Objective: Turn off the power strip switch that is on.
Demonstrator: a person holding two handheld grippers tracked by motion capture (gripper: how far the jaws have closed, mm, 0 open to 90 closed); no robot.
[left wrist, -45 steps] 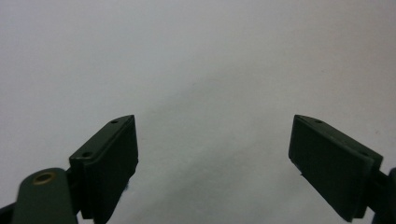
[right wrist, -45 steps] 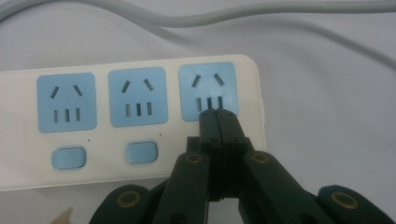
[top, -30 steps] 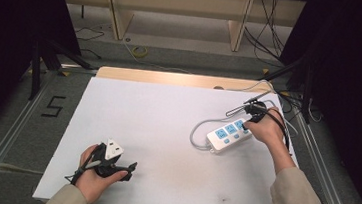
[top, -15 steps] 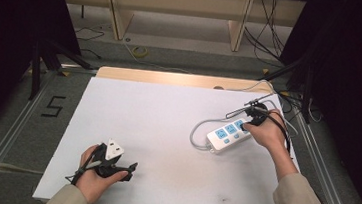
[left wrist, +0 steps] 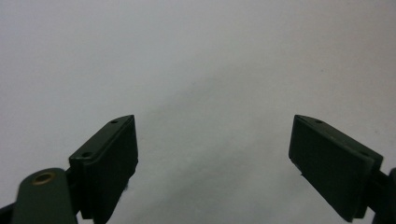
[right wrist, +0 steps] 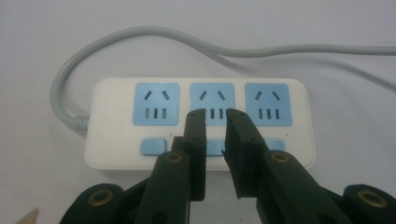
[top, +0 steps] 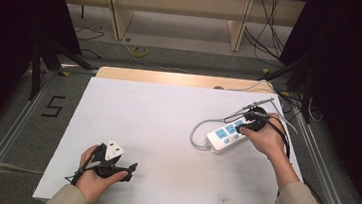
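Note:
A white power strip (top: 222,137) with three blue sockets lies on the right of the white table (top: 157,115). Its grey cord (top: 195,131) loops off its left end. My right gripper (top: 242,128) is over the strip's far end, held in the person's hand. In the right gripper view the strip (right wrist: 156,105) lies crosswise and the cord (right wrist: 140,35) curves behind it. The right gripper (right wrist: 215,114) has its jaws almost together over the middle socket and the middle blue switch, with nothing between them. My left gripper (top: 130,169) rests near the table's front left. Its jaws (left wrist: 212,135) are wide open over bare white table.
A wooden strip (top: 171,77) borders the table's far edge. Cables (top: 288,117) trail off the table's right side. Metal rails (top: 10,131) run along both sides, and a "5" (top: 54,106) is marked on the floor at the left.
The right hand has slid its gripper a little nearer and left, onto the power strip. The left gripper has not moved.

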